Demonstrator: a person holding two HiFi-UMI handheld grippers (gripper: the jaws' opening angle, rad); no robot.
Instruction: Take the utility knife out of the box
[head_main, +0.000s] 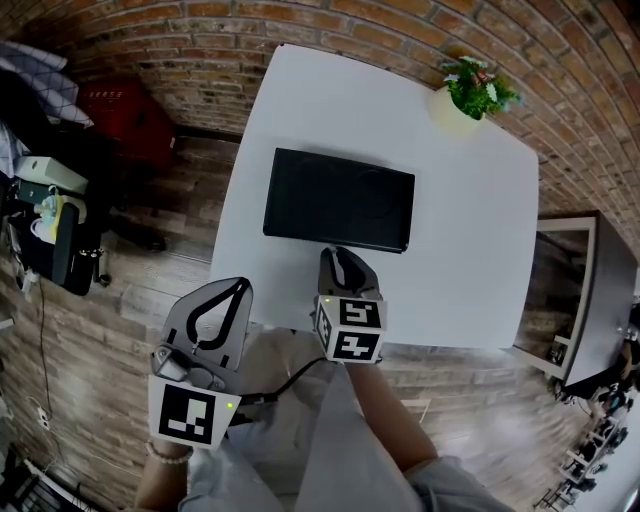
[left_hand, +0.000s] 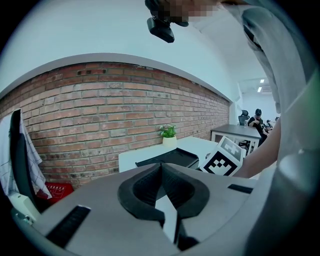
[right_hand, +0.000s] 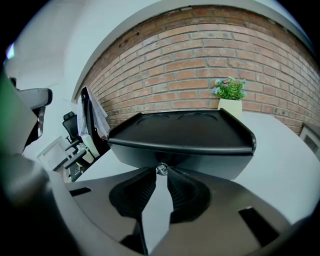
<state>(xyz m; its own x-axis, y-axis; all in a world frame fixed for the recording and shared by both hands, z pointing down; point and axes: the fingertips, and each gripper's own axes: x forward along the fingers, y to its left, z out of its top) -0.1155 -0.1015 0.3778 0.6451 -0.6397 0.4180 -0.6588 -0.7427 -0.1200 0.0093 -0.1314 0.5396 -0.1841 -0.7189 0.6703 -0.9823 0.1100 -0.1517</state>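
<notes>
My left tool is shut, empty; my right tool pinches a small shiny catch at the black box's six o'clock.

This looks like an office: a brick wall, a white table with a little plant, a desk and rolling chair farther back (a person sits there).

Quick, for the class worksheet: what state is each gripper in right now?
Left gripper: closed, holding nothing.
Right gripper: closed on a small silvery catch at the black box's front edge.
</notes>
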